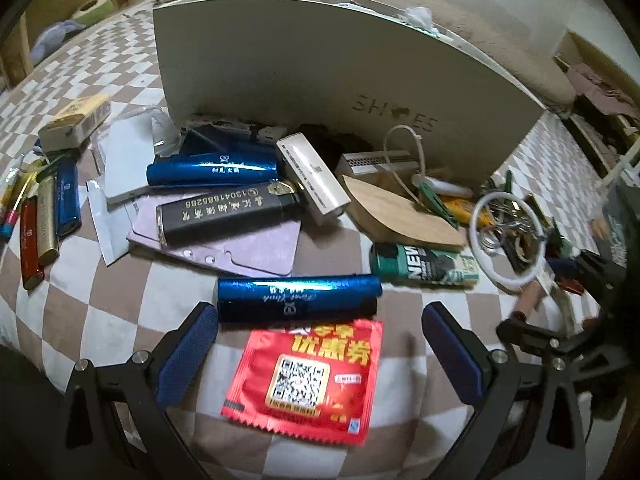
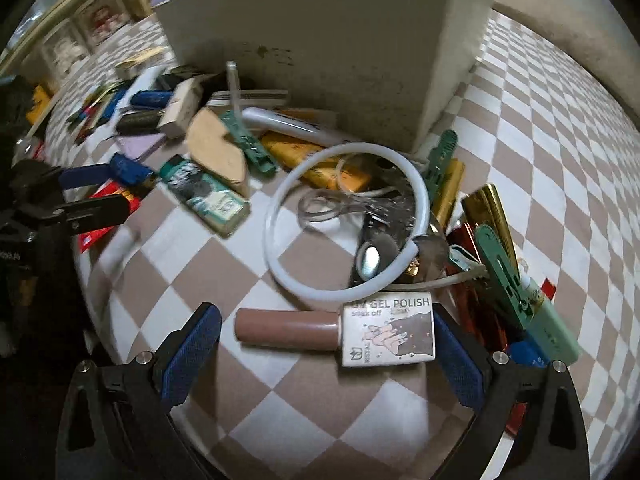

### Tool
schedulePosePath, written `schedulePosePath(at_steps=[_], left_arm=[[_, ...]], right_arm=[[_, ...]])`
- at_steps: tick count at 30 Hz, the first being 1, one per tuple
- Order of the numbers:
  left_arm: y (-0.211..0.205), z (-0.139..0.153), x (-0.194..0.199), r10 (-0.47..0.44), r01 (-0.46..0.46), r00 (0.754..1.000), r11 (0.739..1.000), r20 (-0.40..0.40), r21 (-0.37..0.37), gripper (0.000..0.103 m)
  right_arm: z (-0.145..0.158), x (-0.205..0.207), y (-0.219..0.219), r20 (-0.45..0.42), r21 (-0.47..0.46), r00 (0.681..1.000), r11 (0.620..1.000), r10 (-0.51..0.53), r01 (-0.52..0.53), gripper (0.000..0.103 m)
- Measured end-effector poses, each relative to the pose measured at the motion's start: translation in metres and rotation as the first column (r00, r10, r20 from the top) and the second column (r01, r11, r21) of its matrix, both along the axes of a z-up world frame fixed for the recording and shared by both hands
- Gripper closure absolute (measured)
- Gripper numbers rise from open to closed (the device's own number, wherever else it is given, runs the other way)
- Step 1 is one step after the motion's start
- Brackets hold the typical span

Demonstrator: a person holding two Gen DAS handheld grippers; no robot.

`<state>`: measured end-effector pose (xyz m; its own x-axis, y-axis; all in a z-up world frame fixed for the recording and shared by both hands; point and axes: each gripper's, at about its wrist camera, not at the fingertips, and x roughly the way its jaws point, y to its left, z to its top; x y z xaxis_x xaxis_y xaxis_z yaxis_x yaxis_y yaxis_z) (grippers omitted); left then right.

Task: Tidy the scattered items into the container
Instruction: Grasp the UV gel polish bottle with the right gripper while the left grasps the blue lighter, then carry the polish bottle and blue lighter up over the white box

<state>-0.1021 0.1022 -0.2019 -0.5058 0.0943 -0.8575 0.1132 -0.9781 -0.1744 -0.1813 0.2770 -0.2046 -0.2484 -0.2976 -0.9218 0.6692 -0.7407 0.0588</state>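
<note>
A white shoe box [image 1: 320, 80] stands on a checkered cloth, seen also in the right wrist view as the shoe box [image 2: 328, 52]. My left gripper [image 1: 320, 336] is open, low over the cloth, with a blue lighter [image 1: 298, 296] and a red sachet [image 1: 308, 380] between its fingers. My right gripper [image 2: 326, 340] is open around a gel polish bottle [image 2: 340, 330] lying on its side. Just beyond that bottle lies a white ring [image 2: 344, 220] over scissors [image 2: 352, 208]. My left gripper [image 2: 92, 196] shows at the left of the right wrist view.
Scattered before the box: a black lighter [image 1: 228, 212], another blue lighter [image 1: 212, 170], a white case [image 1: 312, 178], a wooden piece [image 1: 400, 212], a green tube [image 1: 424, 266], lighters [image 1: 44, 216] at left, green clips [image 2: 504, 272], gold bars [image 2: 488, 204]. Shelves stand far left.
</note>
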Motion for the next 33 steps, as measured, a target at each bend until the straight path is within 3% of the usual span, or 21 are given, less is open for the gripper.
schedulePosePath(at_steps=[4, 6, 9, 17, 20, 33], left_arm=[[0.006, -0.003, 0.000, 0.026, -0.026, 1.000, 0.999, -0.008, -0.042, 0.002], [0.005, -0.004, 0.001, 0.054, -0.054, 0.998, 0.998, -0.018, -0.037, 0.003], [-0.001, -0.003, 0.003, 0.093, -0.094, 0.995, 0.995, -0.042, -0.033, 0.020], [-0.006, -0.001, 0.007, 0.029, -0.030, 0.997, 0.999, -0.065, -0.023, 0.020], [-0.007, 0.003, 0.008, 0.014, -0.015, 0.997, 1.000, -0.071, -0.017, 0.020], [-0.013, 0.037, 0.025, -0.068, 0.064, 0.983, 0.998, -0.169, -0.028, 0.020]], right_arm=[[0.003, 0.003, 0.002, -0.022, -0.010, 0.999, 1.000, -0.029, 0.029, 0.016], [0.004, 0.002, 0.002, -0.014, -0.027, 0.998, 0.998, -0.053, 0.053, 0.016], [0.007, 0.005, 0.018, -0.015, -0.034, 0.996, 0.996, -0.083, 0.082, 0.016], [0.021, 0.015, 0.044, -0.032, -0.072, 0.986, 0.985, -0.162, 0.159, 0.016], [0.018, 0.015, 0.019, -0.033, -0.069, 0.984, 0.983, -0.175, 0.173, 0.016], [0.047, 0.033, 0.006, -0.035, -0.135, 0.977, 0.969, -0.213, 0.206, 0.016]])
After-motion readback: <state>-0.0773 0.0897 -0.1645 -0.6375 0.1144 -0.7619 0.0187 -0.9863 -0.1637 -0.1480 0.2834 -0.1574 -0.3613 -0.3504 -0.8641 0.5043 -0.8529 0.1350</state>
